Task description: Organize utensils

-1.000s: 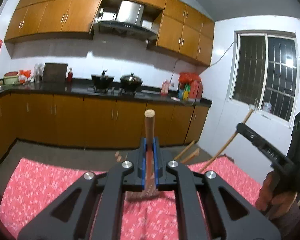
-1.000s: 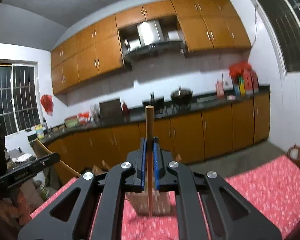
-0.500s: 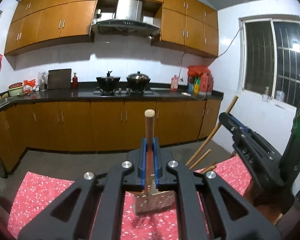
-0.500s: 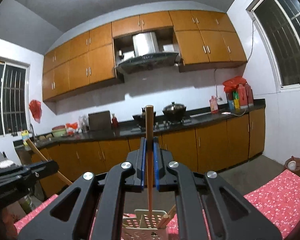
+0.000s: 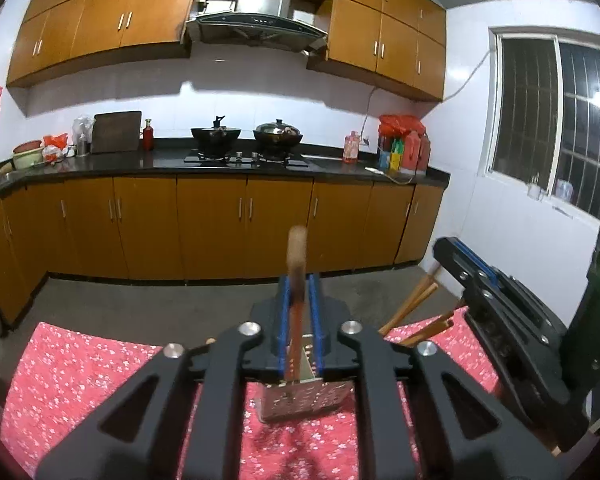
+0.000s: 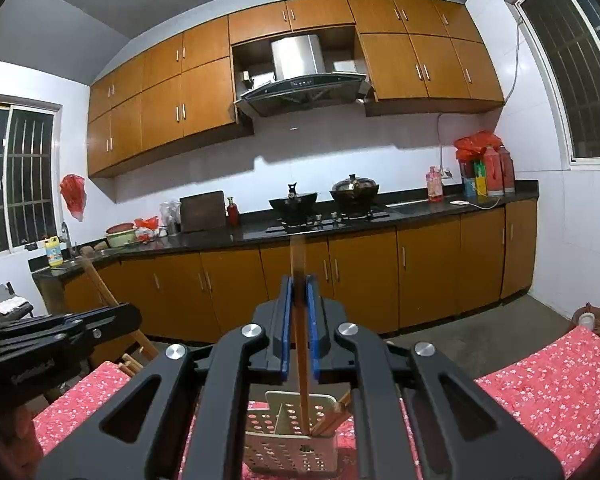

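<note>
Lower centre, left gripper (image 5: 299,322) is just easing open around a blurred wooden handle (image 5: 296,264); right gripper (image 6: 299,328) is likewise loosening around a chopstick (image 6: 300,344) standing in the perforated holder (image 6: 290,446).

A home kitchen: orange-brown cabinets (image 6: 204,92) above a black countertop (image 6: 420,208), a steel range hood (image 6: 300,68) over lidded pots (image 5: 278,134) on a gas stove (image 5: 246,158).
</note>
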`<state>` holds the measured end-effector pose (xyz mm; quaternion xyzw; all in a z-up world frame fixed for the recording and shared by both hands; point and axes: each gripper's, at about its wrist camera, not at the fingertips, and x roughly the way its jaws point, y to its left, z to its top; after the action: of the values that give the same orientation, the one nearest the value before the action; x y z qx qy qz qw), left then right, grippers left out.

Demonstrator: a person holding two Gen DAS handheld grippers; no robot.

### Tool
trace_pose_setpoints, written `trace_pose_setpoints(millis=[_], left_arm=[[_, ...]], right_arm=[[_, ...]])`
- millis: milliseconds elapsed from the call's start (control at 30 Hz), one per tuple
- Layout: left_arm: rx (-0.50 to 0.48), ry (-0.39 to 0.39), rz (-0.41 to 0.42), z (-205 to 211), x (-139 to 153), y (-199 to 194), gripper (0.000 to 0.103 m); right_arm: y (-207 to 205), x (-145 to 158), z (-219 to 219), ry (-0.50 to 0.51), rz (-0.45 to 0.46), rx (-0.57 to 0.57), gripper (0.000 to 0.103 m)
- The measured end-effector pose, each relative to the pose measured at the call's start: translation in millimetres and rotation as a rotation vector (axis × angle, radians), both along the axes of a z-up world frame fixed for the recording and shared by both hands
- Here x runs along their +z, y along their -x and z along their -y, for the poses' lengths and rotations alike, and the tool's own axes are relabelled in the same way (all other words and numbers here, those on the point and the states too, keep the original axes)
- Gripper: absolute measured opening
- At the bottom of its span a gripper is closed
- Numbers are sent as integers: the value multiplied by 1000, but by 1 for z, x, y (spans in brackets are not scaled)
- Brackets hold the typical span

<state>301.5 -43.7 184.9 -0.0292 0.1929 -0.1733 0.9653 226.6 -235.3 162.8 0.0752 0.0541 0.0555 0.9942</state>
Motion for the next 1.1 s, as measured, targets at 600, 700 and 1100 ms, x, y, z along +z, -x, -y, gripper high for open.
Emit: trace_pose_setpoints(millis=[600,700,1100], left_arm=[[103,-8,28,-69,-21,89,32],[126,-29,22,-79,-33,109,37],[221,-89,69,-96,-81,197,96]], right_arm=[[96,-18,38,-9,-59,-63,57],[114,-25,36,19,-69,-77,67],[179,-68,7,125,-98,-72,101]])
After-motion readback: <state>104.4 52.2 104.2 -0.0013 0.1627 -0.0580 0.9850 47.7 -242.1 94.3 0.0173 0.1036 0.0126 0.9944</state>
